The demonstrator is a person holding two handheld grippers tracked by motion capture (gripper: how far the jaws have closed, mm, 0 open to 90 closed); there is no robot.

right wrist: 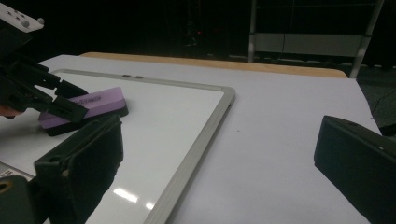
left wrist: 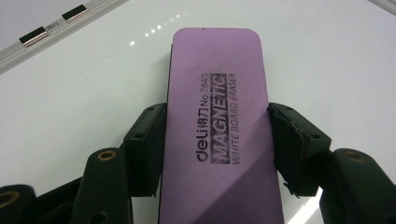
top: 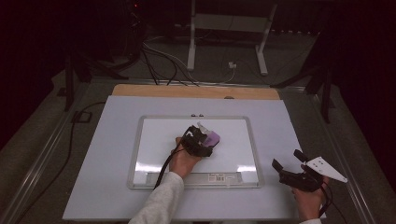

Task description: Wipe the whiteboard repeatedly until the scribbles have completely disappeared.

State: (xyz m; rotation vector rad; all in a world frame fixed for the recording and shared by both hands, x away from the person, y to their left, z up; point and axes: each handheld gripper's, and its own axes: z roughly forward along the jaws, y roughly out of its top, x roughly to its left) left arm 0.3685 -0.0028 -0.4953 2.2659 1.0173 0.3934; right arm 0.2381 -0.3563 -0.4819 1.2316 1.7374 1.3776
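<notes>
Your left gripper (left wrist: 217, 154) is clamped across the sides of the purple eraser (left wrist: 215, 112), flat on the whiteboard (top: 154, 140) near its middle, likely for wiping. Your right gripper (top: 290, 162) waits, jaws apart, off the board on the table (top: 107, 154).

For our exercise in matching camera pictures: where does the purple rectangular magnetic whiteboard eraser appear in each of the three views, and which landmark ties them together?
High view: the purple rectangular magnetic whiteboard eraser lies near the middle, at the left gripper jaws.
Left gripper view: it runs up the centre, clamped between both jaws.
Right gripper view: it sits at the left, flat on the board.
Shared landmark: the silver-framed whiteboard.
</notes>
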